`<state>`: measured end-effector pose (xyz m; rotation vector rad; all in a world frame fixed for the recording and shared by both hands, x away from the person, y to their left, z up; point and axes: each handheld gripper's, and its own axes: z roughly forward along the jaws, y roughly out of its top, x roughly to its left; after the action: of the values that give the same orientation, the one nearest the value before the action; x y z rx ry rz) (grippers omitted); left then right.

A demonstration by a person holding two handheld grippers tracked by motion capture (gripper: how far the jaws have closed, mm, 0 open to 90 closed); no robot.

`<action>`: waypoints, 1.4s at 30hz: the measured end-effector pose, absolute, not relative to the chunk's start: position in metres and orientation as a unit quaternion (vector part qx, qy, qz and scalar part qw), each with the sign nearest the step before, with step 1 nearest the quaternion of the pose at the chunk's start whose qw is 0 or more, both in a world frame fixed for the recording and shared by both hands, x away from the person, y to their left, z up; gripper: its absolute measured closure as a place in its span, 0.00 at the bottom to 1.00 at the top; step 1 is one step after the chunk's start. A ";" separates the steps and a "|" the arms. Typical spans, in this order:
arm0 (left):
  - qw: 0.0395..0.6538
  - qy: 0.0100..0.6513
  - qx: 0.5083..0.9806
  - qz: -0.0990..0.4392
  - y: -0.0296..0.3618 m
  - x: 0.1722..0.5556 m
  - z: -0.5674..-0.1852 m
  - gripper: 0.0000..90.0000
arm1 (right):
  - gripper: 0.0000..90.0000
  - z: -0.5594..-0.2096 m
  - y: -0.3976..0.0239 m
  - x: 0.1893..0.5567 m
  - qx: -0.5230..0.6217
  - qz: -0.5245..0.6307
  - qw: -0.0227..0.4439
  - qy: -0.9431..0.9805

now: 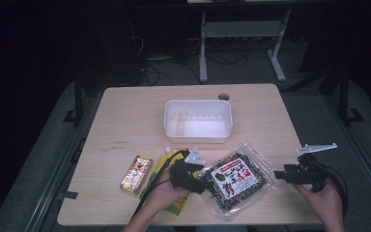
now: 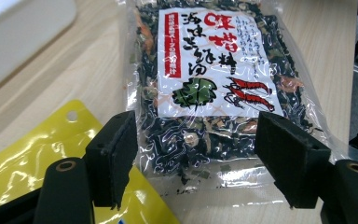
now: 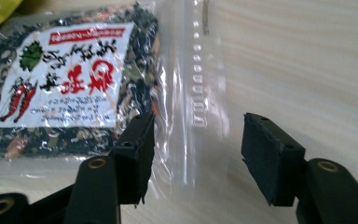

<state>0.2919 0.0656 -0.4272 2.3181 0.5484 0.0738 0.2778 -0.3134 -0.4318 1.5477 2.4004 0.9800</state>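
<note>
Bare tabletop point(image 1: 125, 121) left of the white tub point(image 1: 198, 121) — seaweed bag point(image 1: 234, 180) blocks front centre.

The high view looks forward and down over the whole worktop point(image 1: 125, 111). Both gripper views look close and low at one shared seaweed packet point(image 2: 214, 84), from opposite ends.

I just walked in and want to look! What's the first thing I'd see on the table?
The shiny clear bag of dark dried seaweed with red writing lies at the table's near edge, between the left gripper and right gripper, both open. Behind it sits a white plastic tub. A yellow pouch and gold snack box lie to its left.
</note>
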 end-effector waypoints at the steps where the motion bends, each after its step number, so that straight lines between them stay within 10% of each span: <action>1: 0.370 0.214 0.904 0.029 0.066 0.292 -0.427 0.33 | 0.49 -0.432 -0.313 0.278 0.512 0.324 0.061 0.793; 24: 0.325 0.209 0.922 0.017 0.044 0.295 -0.449 0.35 | 0.79 -0.454 -0.327 0.282 0.542 0.319 -0.024 0.777; 27: 0.324 0.207 0.923 0.017 0.044 0.296 -0.449 0.35 | 0.97 -0.454 -0.331 0.282 0.539 0.330 -0.030 0.774; 42: 0.341 0.226 0.912 -0.002 0.045 0.311 -0.446 0.25 | 1.00 -0.417 -0.327 0.270 0.512 0.344 0.020 0.787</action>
<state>0.3113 0.0448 -0.4459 2.3737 0.5871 -0.0063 0.2697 -0.3266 -0.4166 1.5886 2.4416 1.0659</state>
